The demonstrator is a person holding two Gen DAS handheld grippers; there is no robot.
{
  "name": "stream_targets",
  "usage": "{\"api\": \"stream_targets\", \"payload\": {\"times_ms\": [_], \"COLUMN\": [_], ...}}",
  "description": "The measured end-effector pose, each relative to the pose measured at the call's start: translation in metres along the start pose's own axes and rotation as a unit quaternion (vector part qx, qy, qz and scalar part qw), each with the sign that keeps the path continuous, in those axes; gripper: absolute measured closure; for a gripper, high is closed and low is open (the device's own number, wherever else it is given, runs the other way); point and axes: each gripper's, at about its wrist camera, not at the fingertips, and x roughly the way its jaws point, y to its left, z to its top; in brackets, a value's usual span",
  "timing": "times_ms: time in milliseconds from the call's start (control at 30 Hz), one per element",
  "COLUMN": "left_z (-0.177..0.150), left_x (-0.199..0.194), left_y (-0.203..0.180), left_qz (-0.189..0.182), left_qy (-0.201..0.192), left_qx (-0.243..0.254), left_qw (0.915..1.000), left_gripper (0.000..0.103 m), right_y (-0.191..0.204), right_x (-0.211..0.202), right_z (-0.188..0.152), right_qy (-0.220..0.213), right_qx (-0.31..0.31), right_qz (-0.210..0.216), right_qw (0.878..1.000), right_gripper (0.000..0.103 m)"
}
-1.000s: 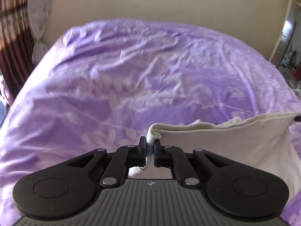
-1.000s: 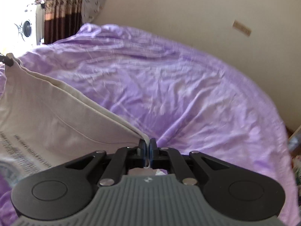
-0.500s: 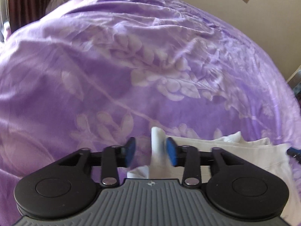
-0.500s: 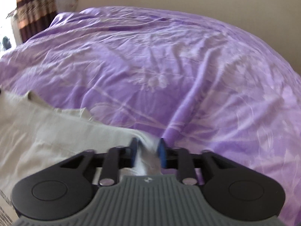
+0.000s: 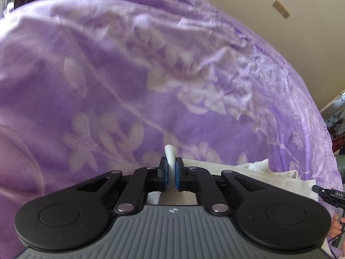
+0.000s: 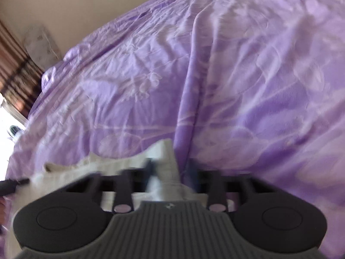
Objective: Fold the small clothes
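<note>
one white garment (image 5: 254, 177) at about four o'clock, one purple floral bedspread (image 5: 129, 75) filling the middle, two grippers, the left gripper (image 5: 171, 176) and the right gripper (image 6: 170, 172), at six o'clock, one wall plate (image 5: 281, 11) at one o'clock

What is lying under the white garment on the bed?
The white garment lies on the purple floral bedspread, which shows all around it. Whatever is directly beneath the cloth is covered.
</note>
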Motion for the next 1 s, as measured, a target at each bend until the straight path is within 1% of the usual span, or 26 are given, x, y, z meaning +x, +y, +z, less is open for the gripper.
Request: {"api": "stream_targets", "payload": {"times_ms": [33,167,233,267,300,367,433,567,600,667,700,733,767,800,833,933,1000], "left_z": [-0.001,-0.004,-0.003,-0.001,0.002,0.007,0.009,0.004,0.003,0.002,0.003,0.003,0.003,0.003,0.002,-0.008,-0.020], "left_x": [-0.006,-0.038,-0.050,-0.051,-0.049,-0.038,-0.023,0.002,0.005,0.008,0.007,0.003,-0.002,-0.011,-0.021,-0.062,-0.090], "left_y": [-0.004,-0.023,-0.036,-0.042,-0.047,-0.053,-0.055,-0.046,-0.041,-0.030,-0.027,-0.024,-0.024,-0.026,-0.029,-0.042,-0.048], "left_qz": [0.000,-0.003,0.005,0.011,0.018,0.027,0.036,0.043,0.039,0.030,0.029,0.034,0.038,0.043,0.048,0.047,0.034], "left_qy": [-0.013,-0.063,-0.085,-0.088,-0.089,-0.085,-0.080,-0.066,-0.059,-0.043,-0.034,-0.029,-0.026,-0.025,-0.026,-0.025,-0.025], "left_qx": [0.008,0.031,0.057,0.070,0.080,0.085,0.092,0.084,0.076,0.045,0.035,0.030,0.031,0.039,0.048,0.068,0.067], "left_qw": [0.9999,0.9975,0.9948,0.9936,0.9927,0.9924,0.9919,0.9934,0.9946,0.9976,0.9984,0.9986,0.9985,0.9980,0.9974,0.9962,0.9968], "left_gripper": [0.099,0.099,0.099,0.099,0.099,0.099,0.099,0.099,0.099,0.094,0.086,0.079,0.078,0.078,0.078,0.078,0.078], "right_y": [0.001,0.015,0.023,0.027,0.029,0.030,0.028,0.017,0.015,0.011,0.008,0.006,0.005,0.006,0.007,0.016,0.025], "right_x": [-0.002,-0.025,-0.044,-0.053,-0.061,-0.070,-0.063,-0.039,-0.033,-0.024,-0.021,-0.020,-0.021,-0.027,-0.033,-0.061,-0.084], "right_z": [-0.002,-0.010,-0.013,-0.012,-0.011,-0.006,0.000,0.003,0.002,0.000,-0.001,-0.001,-0.001,-0.001,-0.001,-0.008,-0.018], "right_qy": [-0.005,-0.043,-0.066,-0.078,-0.091,-0.108,-0.103,-0.086,-0.083,-0.075,-0.067,-0.059,-0.054,-0.054,-0.056,-0.055,-0.053], "right_qx": [0.004,-0.031,-0.047,-0.052,-0.052,-0.048,-0.045,-0.030,-0.030,-0.025,-0.020,-0.015,-0.011,-0.010,-0.009,-0.014,-0.022], "right_qz": [0.004,-0.005,-0.005,-0.008,-0.008,-0.015,-0.030,-0.047,-0.050,-0.051,-0.048,-0.048,-0.051,-0.057,-0.058,-0.064,-0.066], "right_qw": [1.000,0.999,0.997,0.996,0.994,0.993,0.993,0.995,0.995,0.996,0.996,0.997,0.997,0.997,0.997,0.996,0.996], "right_gripper": [0.094,0.097,0.098,0.098,0.098,0.098,0.098,0.098,0.098,0.097,0.095,0.091,0.085,0.076,0.073,0.073,0.073]}}
